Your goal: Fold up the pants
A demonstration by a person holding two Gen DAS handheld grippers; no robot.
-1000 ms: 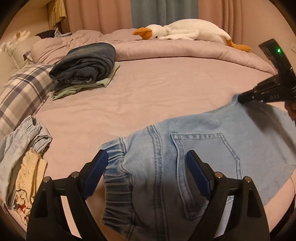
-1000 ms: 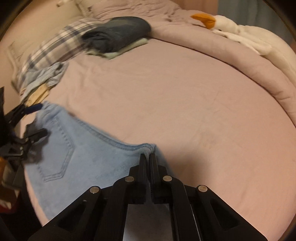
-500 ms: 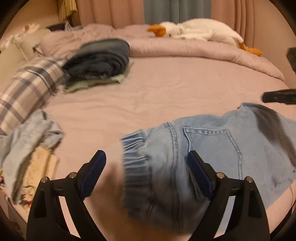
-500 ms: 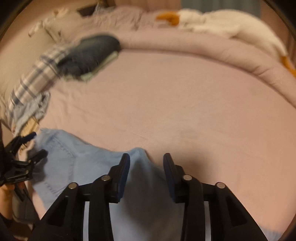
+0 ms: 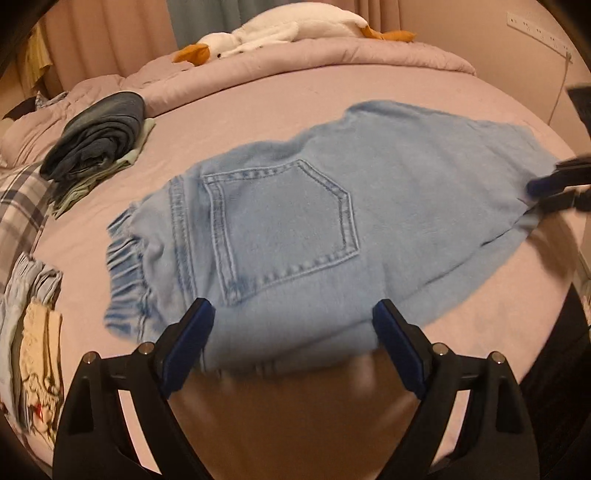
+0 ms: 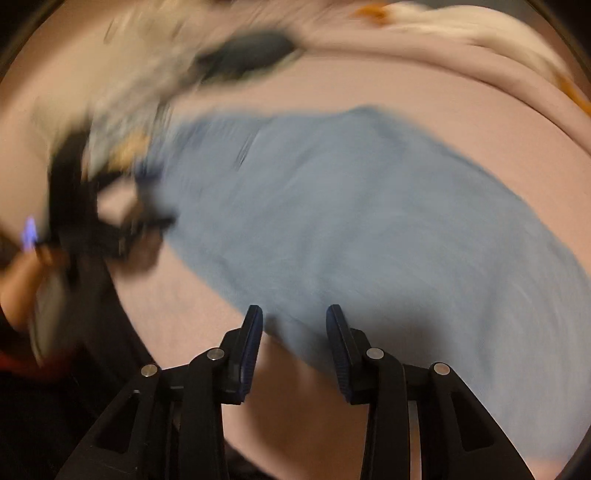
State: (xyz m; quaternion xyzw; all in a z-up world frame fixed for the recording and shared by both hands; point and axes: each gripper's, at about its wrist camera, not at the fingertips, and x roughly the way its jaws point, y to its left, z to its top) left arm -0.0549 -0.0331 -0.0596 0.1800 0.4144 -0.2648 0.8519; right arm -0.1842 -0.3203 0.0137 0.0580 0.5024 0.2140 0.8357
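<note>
Light blue denim pants (image 5: 332,221) lie flat on the pink bed sheet (image 5: 258,110), back pocket up and the elastic waistband to the left. My left gripper (image 5: 291,314) stands wide open over the pants' near edge, its pads clear of the cloth. At the right edge of the left wrist view, my right gripper (image 5: 554,181) hovers by the pants' right end. In the blurred right wrist view the right gripper (image 6: 294,314) is partly open just above the near hem of the pants (image 6: 369,221), pressing nothing. The left gripper (image 6: 147,210) shows blurred at left.
A stack of dark folded jeans (image 5: 96,136) on a pale green garment sits at the back left beside a plaid pillow (image 5: 18,206). Loose clothes (image 5: 33,314) lie at the left edge. A plush goose (image 5: 280,29) rests on the rolled duvet behind. The bed's edge drops off at right.
The right gripper let go of the pants' corner, opened, and swung along the hem. The left gripper pulled back toward the near edge and rolled. The pants now lie spread flat.
</note>
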